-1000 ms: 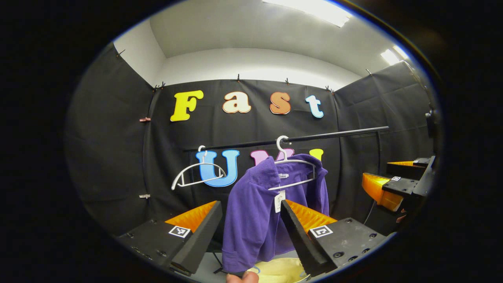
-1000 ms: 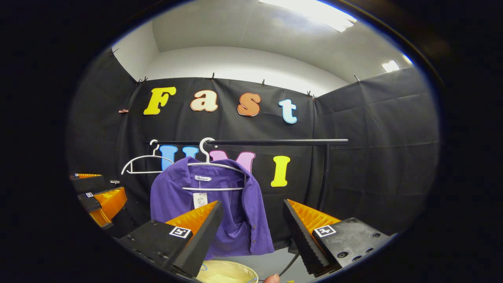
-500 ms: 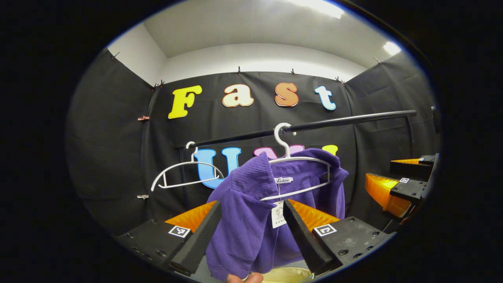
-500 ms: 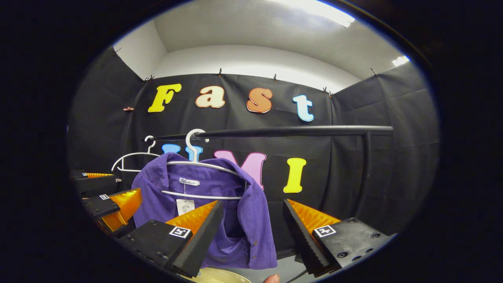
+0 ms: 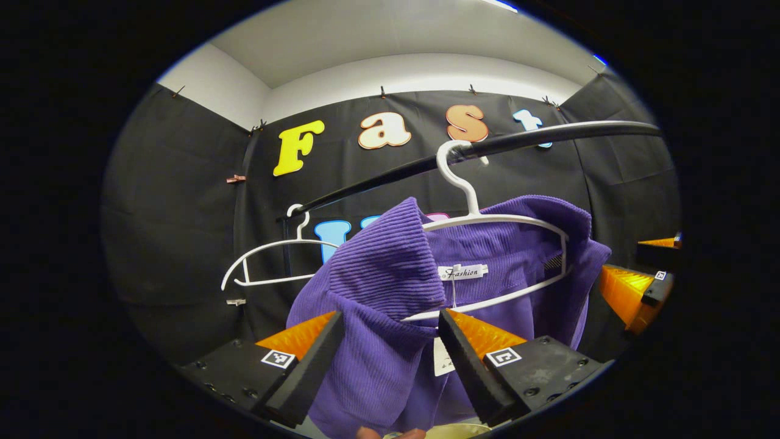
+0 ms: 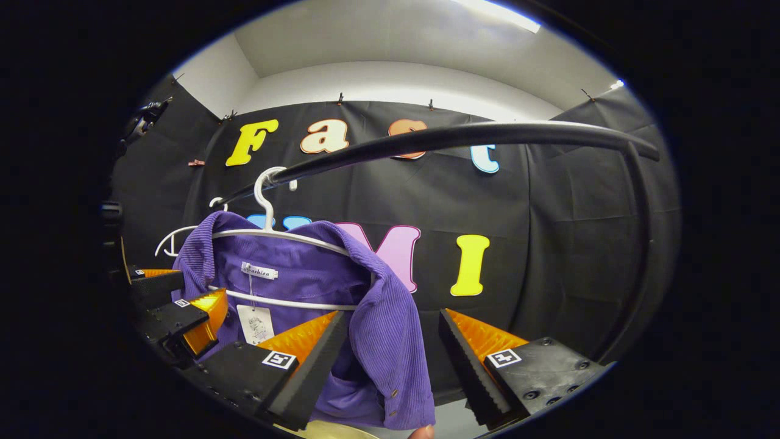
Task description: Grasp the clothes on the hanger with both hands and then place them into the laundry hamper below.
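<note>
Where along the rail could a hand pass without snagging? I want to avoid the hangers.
The black rail runs bare from the purple ribbed garment's white hanger to the upright at its right end. Left of it is crowded: the empty white hanger hangs close by, and the open left gripper and right gripper flank the garment.

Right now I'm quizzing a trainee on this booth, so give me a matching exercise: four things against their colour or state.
Things:
1. shirt
2. bare hanger
3. rail
4. left gripper

States:
A. black, carrying both hangers
B. open, fingers on either side of the cloth
C. purple, hung on a white hanger
D. white, holding no clothes

Pairs: 1-C, 2-D, 3-A, 4-B
</note>
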The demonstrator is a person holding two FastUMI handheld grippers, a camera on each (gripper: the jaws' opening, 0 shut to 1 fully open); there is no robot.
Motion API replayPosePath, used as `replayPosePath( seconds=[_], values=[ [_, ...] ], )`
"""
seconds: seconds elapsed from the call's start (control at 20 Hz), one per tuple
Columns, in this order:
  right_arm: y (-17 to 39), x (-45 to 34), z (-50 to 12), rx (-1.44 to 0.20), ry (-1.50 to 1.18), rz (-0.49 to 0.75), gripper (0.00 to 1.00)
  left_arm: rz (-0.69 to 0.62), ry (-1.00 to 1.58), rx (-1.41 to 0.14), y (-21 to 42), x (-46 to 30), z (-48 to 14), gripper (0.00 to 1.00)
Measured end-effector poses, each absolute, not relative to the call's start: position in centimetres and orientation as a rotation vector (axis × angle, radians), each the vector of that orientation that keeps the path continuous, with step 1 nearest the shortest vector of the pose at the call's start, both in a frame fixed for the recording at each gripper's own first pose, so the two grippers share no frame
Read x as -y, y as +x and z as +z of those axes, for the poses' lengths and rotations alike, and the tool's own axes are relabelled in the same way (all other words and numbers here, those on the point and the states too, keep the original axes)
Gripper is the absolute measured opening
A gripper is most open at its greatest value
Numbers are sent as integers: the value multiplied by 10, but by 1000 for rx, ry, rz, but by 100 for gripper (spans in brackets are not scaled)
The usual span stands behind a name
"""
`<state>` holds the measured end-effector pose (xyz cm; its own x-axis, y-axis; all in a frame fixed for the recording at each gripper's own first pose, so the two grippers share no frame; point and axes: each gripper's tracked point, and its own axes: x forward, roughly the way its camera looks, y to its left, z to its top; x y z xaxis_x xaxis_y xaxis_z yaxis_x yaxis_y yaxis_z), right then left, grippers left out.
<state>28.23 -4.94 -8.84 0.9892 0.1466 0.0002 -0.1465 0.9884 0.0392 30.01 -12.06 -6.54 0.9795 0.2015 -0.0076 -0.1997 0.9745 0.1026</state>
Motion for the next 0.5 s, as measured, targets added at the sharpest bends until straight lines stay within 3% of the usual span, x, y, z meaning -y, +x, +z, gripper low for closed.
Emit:
replayPosePath(
  seconds=[0.25,0.3,0.35,0.4,0.5],
  values=[
    [311,45,-96,2,52,146,98,316,121,3,299,97,-63,94],
    [315,44,-99,3,55,143,97,354,123,13,295,87,-61,89],
    [318,43,-100,4,58,143,98,386,119,22,292,81,-59,91],
    [322,41,-100,5,61,147,98,386,111,25,292,81,-58,84],
    [329,32,-100,15,69,171,98,345,109,10,301,92,-61,83]
  ],
)
